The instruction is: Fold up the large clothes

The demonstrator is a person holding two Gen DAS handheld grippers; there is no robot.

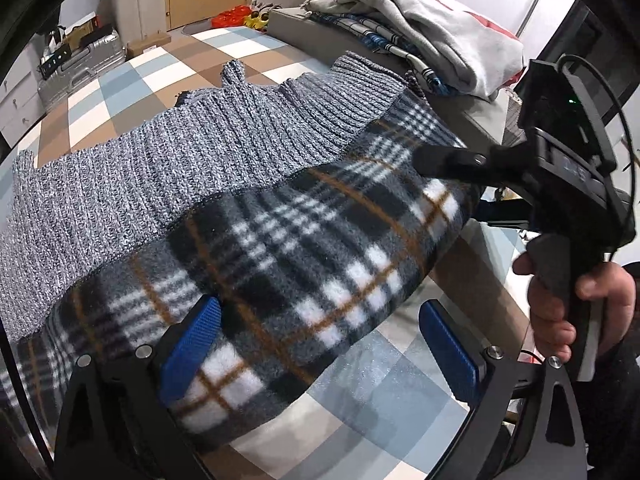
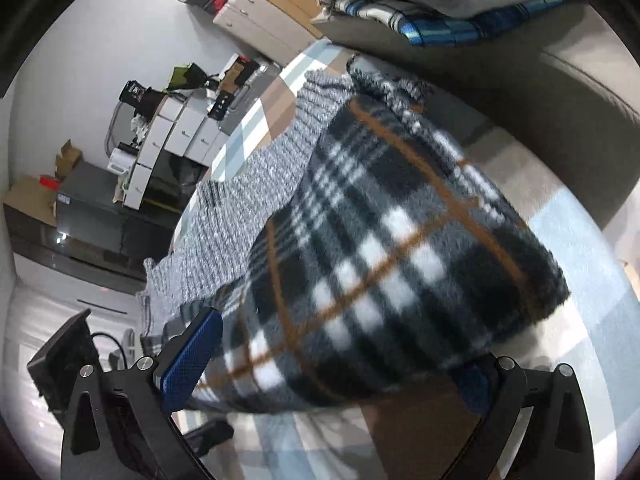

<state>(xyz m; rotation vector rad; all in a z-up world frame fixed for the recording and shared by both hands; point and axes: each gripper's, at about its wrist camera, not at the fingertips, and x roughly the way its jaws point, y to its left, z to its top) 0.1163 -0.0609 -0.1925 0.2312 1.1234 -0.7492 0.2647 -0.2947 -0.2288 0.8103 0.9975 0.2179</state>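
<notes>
A large garment with a grey knit outside (image 1: 168, 168) and a black, white and orange plaid fleece lining (image 1: 304, 248) is rolled into a thick bundle and held up above the checkered floor. My left gripper (image 1: 320, 344) is open, jaws wide; the plaid bundle lies across the gap against the left blue pad (image 1: 192, 352). The right gripper's finger (image 1: 452, 160) rests on the bundle's far end. In the right wrist view my right gripper (image 2: 332, 364) is open with the plaid bundle (image 2: 384, 264) filling the gap; the grey knit (image 2: 248, 216) hangs to the left.
A grey sofa edge (image 1: 480, 120) carries folded clothes: a grey sweatshirt (image 1: 440, 28) over a blue plaid piece (image 1: 384, 40). The checkered floor mat (image 1: 380, 400) lies below. Suitcases (image 1: 76, 68) and drawers (image 2: 176, 136) stand at the far wall.
</notes>
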